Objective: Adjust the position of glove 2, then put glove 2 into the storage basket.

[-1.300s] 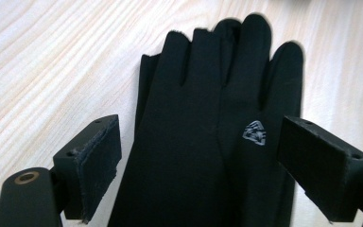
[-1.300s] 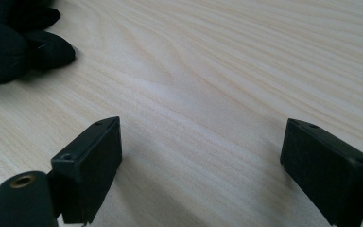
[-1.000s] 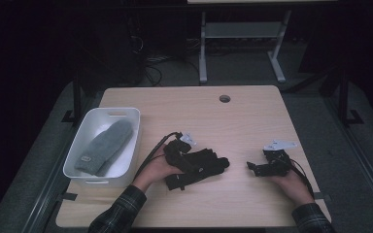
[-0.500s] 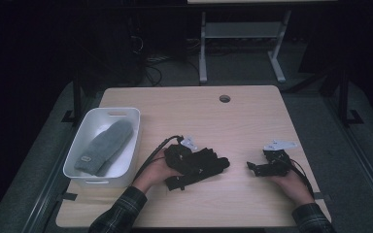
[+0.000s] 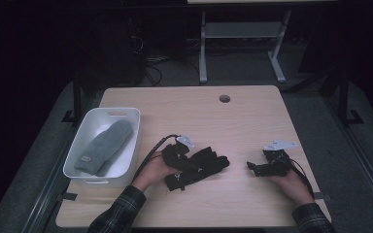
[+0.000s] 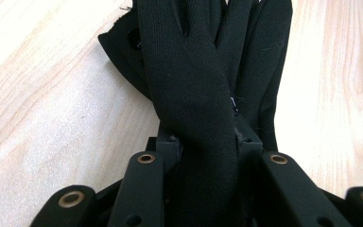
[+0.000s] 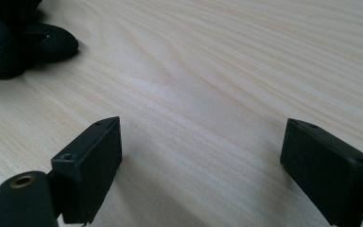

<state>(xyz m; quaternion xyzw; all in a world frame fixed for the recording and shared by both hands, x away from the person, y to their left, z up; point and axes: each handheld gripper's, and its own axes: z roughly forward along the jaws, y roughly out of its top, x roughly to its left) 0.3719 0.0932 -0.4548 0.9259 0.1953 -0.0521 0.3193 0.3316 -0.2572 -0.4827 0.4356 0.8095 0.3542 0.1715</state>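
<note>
While the left gripper [image 5: 187, 162] lies low on the table [image 5: 252, 116], its jaws have just been closing and now pinch a black glove [image 6: 203, 94] between the pads. Left gripper view: glove fabric runs up from between the two jaws, fingers of the glove fanned out flat on the wood beyond. High view: glove [image 5: 209, 162] sits near the table's front middle, stretching to the right of the left gripper; left hand [image 5: 153, 170] wraps the gripper body, cable looping off to the left.

Right gripper [image 5: 267, 167] rests near the front right edge, well apart from the glove, jaws spread wide with bare wood between them (right gripper view: glove [image 7: 14, 38] in the top left corner, farther off). Right hand [image 5: 291, 182] behind it.

White bin [image 5: 128, 145] at the table's left, holding a grey mitten [image 5: 104, 145] lying lengthwise. Small round hole [image 5: 225, 98] near the far edge.
</note>
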